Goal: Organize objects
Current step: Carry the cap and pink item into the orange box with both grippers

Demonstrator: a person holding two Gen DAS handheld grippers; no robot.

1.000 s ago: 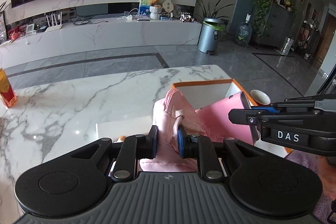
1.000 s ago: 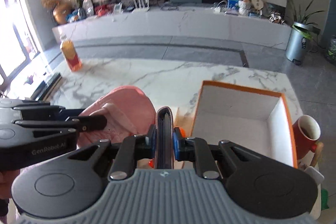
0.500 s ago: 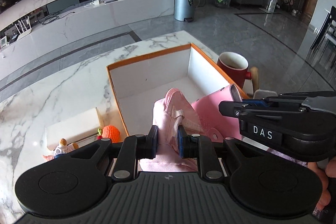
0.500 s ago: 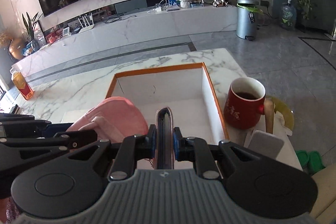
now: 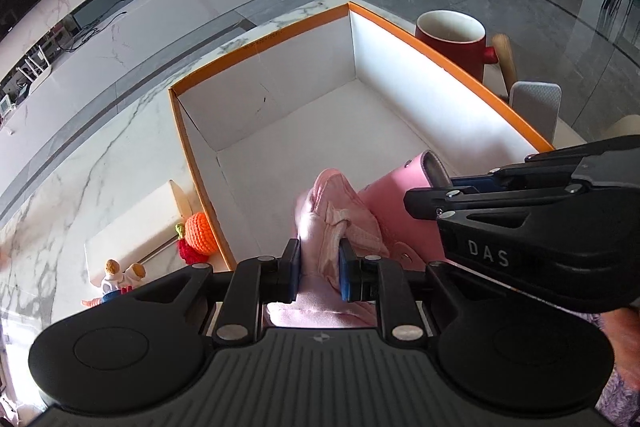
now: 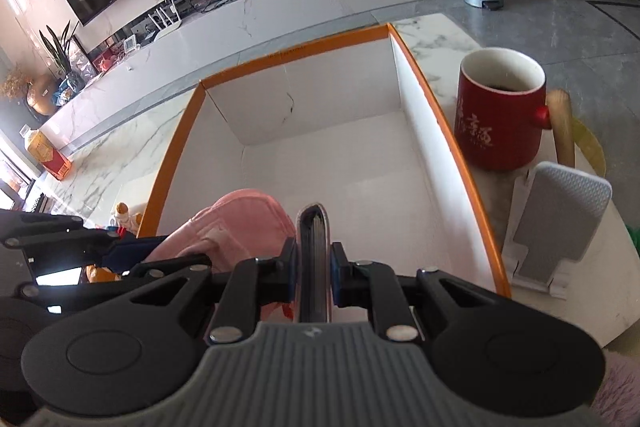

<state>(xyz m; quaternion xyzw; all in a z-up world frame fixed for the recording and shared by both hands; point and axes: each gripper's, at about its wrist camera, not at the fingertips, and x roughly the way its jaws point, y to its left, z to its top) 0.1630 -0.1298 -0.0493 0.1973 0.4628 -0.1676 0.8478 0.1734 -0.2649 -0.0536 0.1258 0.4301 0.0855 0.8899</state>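
Pink cloth cap (image 5: 336, 223), bunched and folded, sits clamped between the closed fingers of the left gripper (image 5: 319, 269) and hangs above the near end of the orange-rimmed white box (image 5: 256, 45). Pink-covered notebook (image 6: 313, 255), held edge-on with its page block facing the camera, is pinched between the closed fingers of the right gripper (image 6: 313, 277), just beside the cap and likewise over the box's near end; in the left wrist view its pink cover (image 5: 396, 203) shows between the two grippers. Whether cap and notebook touch cannot be told. The box interior is white, and it stands on a marble-patterned table (image 5: 100, 163). To the left of the box lie a crocheted orange toy (image 5: 200, 233) with a red part below it, a flat cream-coloured slab (image 5: 136, 227) and a small figurine (image 5: 120, 275). To the right of the box stand a red mug (image 6: 500, 111) with a wooden handle, holding dark liquid, and a grey and white stand (image 6: 556, 223) nearer the camera. A bottle of orange drink (image 6: 44, 155) stands far left on the table.
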